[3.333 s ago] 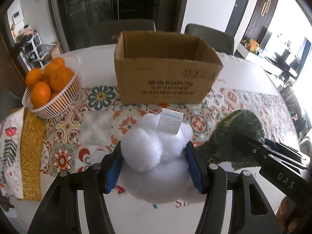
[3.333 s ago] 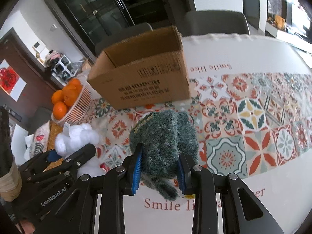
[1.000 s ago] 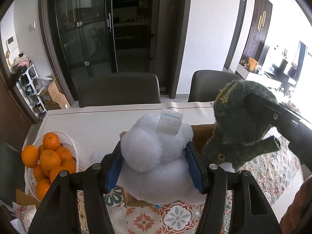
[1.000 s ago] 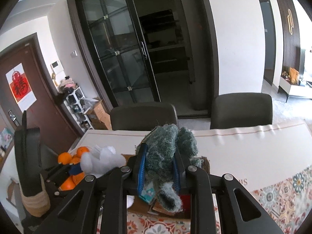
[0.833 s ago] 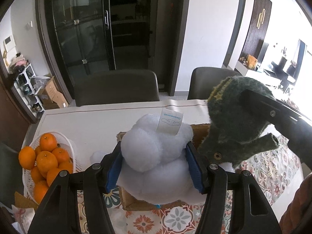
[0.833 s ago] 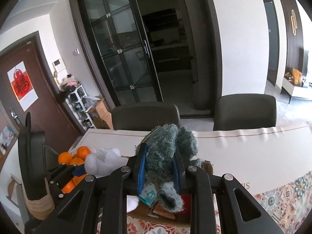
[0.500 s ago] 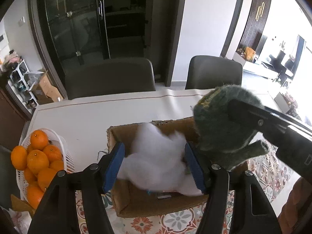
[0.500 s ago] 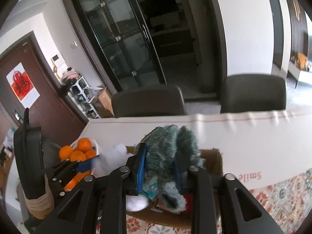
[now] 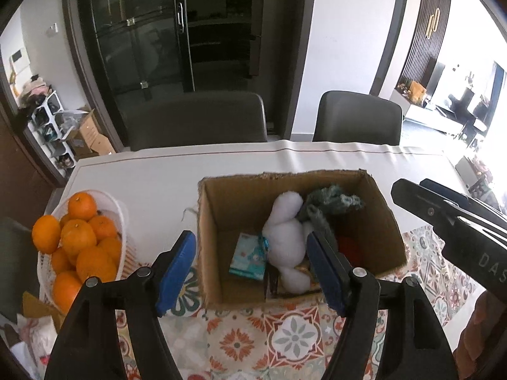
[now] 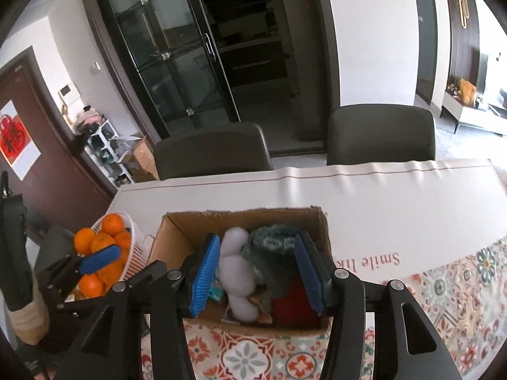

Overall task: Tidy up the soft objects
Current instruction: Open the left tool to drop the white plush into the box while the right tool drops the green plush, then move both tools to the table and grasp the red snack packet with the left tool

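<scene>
Fingers of the left gripper [image 9: 252,267] were spread and opening further, blue pads [image 9: 176,266] gripping nothing; the white plush toy [image 9: 286,237] sat lower in the frame centre, down inside the cardboard box [image 9: 209,221], not pressed by either pad. Right gripper [image 10: 258,274] jaws were also opening, pads [image 10: 204,274] apart with nothing clamped; the dark green fuzzy toy [image 10: 272,250] lay in the box beneath them, just beside the white plush, touching it. Box also held a teal packet [image 9: 248,255] left of the plush and something red [image 10: 293,304] at lower right of the box interior; could not tell what the red thing was. Box stood on a patterned tablecloth [image 9: 285,338] at frame centre. White basket [image 9: 118,218] of oranges [image 9: 77,237] sat at left of the frame, near the box but apart from it. Right gripper's black body showed at the right edge of the left wrist view. Two dark chairs [image 9: 196,120] stood behind the table in the upper middle, glass-door cabinet [image 10: 177,53] beyond them.
</scene>
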`<state>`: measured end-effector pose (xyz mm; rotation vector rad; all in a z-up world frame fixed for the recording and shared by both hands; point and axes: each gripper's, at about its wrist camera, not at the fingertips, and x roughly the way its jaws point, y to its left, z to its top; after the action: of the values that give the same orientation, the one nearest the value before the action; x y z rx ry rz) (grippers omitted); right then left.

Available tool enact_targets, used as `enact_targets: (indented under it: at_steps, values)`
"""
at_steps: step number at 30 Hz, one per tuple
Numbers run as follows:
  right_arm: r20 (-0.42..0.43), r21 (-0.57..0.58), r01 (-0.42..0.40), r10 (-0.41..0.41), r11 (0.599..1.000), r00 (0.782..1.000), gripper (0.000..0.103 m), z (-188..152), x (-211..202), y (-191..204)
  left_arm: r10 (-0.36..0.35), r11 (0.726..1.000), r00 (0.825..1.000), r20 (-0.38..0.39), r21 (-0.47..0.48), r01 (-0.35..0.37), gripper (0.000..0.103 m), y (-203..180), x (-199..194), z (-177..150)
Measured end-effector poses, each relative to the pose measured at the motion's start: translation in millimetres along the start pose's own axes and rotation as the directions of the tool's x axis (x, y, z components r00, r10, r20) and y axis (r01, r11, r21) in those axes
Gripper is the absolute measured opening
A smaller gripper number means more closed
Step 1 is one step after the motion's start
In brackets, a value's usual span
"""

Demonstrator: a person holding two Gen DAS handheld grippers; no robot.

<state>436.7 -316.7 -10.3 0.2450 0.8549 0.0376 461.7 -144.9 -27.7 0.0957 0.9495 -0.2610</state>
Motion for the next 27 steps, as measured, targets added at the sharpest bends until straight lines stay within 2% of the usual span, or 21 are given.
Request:
enact_targets:
  at_steps: [6,10,27]
  values:
    - [-0.013,0.013,0.005,-0.005,1.000,1.000,0.051,-17,-15,7,0.027,0.999,1.000,0.013,0.016,-0.028,0.072,3,-27,-25]
    - [-0.024,0.007,0.006,-0.006,1.000,1.000,0.051,-32,-25,13,0.045,0.999,0.999,-0.006,0.028,-0.045,0.072,6,-38,-42]
    - [-0.125,-0.087,0.049,-0.060,0.995,0.990,0.051,-101,-59,34,0.040,0.995,0.996,-0.082,-0.086,-0.048,0.072,25,-68,-132]
